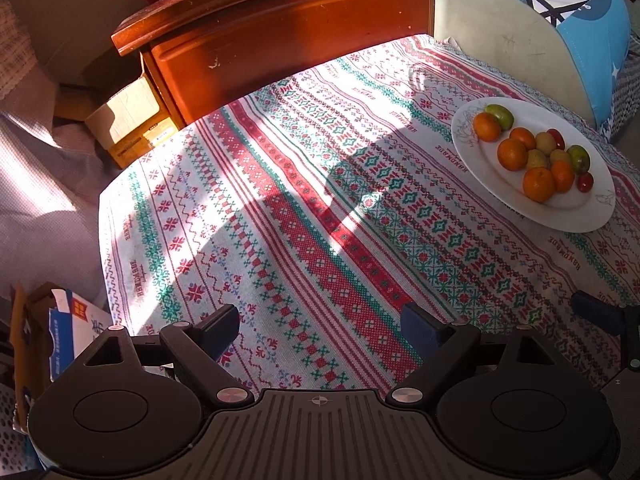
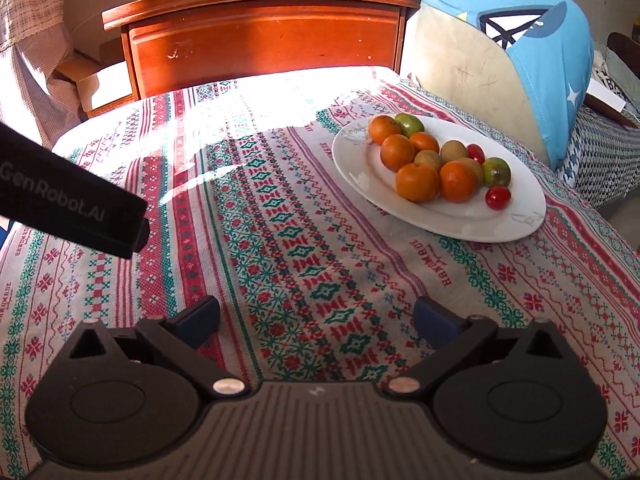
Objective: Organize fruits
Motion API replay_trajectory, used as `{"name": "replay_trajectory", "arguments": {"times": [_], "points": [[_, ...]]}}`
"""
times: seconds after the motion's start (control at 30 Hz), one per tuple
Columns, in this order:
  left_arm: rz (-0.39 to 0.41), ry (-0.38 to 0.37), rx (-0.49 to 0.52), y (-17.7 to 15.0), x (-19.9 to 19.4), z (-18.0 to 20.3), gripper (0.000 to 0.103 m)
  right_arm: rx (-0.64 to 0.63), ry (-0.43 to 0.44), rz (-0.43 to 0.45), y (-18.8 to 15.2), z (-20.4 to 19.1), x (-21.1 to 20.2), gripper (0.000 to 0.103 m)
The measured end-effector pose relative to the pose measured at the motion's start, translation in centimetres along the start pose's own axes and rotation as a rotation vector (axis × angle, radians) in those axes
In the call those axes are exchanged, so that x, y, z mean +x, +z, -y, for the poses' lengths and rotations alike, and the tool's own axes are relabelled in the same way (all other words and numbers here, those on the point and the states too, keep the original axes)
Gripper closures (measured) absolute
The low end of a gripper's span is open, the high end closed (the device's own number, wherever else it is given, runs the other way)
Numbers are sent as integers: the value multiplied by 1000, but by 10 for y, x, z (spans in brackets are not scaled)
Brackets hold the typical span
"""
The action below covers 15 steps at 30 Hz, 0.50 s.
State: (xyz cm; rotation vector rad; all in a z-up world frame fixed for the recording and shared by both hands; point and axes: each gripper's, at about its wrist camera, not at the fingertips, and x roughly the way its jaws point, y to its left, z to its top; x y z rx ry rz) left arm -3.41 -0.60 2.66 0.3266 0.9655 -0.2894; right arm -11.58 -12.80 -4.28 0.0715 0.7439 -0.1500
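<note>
**A:** What could go wrong from here?

**B:** The fruits point(image 2: 436, 162) sit heaped together on the white plate point(image 2: 516, 228), each touching its neighbours. If a finger pushes into the heap at a slant, it may nudge a round orange point(image 2: 417, 182) so that it rolls, and the small red tomato point(image 2: 497, 197) near the plate's front edge looks the likeliest to slip off onto the patterned tablecloth point(image 2: 280, 240). The plate itself could also slide on the cloth if it is pushed from one side. Strong sun and hard shadows fall across the table, which may make depth harder to judge.

**B:** And the tongs?

**A:** Both stand wide with nothing between the fingers. The right gripper point(image 2: 318, 318) hangs over bare cloth; the plate lies ahead of it and to its right, well apart from the fingertips. The left gripper point(image 1: 320, 326) is farther off, with the plate point(image 1: 480, 184) ahead at the far right of its view.

**B:** So neither touches any fruit?

**A:** No. The fruit is all on the plate, and any reach has yet to cross the open cloth.
</note>
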Motion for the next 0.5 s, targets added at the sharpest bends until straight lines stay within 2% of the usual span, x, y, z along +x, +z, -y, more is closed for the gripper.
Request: {"name": "replay_trajectory", "arguments": {"times": [0.23,0.5], "points": [[4,-4,-8,-1,0,-7,14,36,-36,82,-1,-4,9,1],[7,-11,-24,-2,1,-12,14,31,-39,84,1,-6,11,1]]}}
